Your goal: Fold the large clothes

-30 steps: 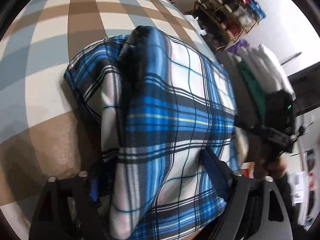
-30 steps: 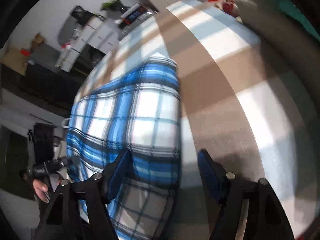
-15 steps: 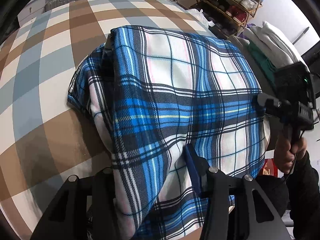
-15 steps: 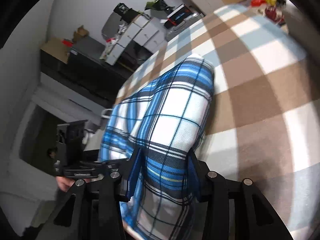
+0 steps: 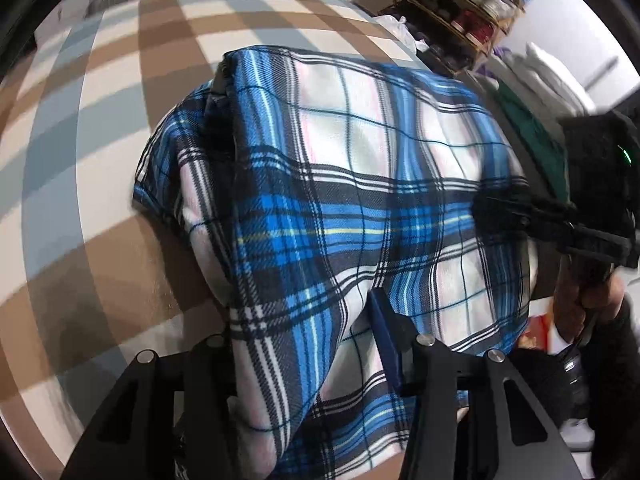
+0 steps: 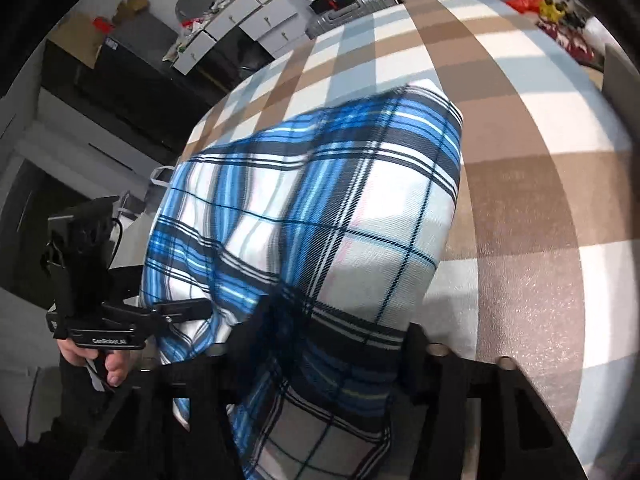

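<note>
The left hand-held gripper (image 5: 308,344) is seen at 6 o'clock in its own view, its jaws having just been closing, and a thick fold of the plaid garment (image 5: 344,208) is clamped between them. The right hand-held gripper (image 6: 328,344) is likewise clenched on the near edge of the same garment (image 6: 320,220), its jaws also having just been closing; both blue pads are largely buried in cloth. The garment is a blue, white and black plaid with thin yellow and pink lines, folded into a bulky, several-layered bundle; its near edge is gathered in the two grippers. Beyond, it is spread toward 12 o'clock over the worktop (image 5: 100,140), which is covered in brown, grey-blue and cream checks. A cluttered shelf (image 5: 460,4) is seen at 1 o'clock.
</note>
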`<action>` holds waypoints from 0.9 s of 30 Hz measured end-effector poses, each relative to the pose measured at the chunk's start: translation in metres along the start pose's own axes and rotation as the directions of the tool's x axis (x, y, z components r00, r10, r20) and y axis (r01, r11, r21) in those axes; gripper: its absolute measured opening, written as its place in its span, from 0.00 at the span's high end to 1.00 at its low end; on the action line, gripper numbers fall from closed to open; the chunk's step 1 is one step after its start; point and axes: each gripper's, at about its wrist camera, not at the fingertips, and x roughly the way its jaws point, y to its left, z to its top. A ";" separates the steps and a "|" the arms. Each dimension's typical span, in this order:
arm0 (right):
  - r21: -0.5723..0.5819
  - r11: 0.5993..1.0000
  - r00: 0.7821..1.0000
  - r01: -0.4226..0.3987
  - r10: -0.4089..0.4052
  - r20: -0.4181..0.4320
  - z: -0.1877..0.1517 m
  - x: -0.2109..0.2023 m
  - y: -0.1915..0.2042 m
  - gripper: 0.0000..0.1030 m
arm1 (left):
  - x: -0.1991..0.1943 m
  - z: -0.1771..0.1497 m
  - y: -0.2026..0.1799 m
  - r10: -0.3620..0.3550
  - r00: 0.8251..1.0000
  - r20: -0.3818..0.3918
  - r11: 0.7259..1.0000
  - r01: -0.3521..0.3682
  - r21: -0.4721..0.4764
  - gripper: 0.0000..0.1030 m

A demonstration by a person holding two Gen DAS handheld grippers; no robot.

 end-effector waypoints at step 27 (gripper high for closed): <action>-0.002 0.996 0.965 -0.087 0.085 0.250 0.016 -0.068 0.023 0.81 | -0.035 0.001 -0.019 -0.164 0.979 0.123 0.986 0.168 -0.022 0.74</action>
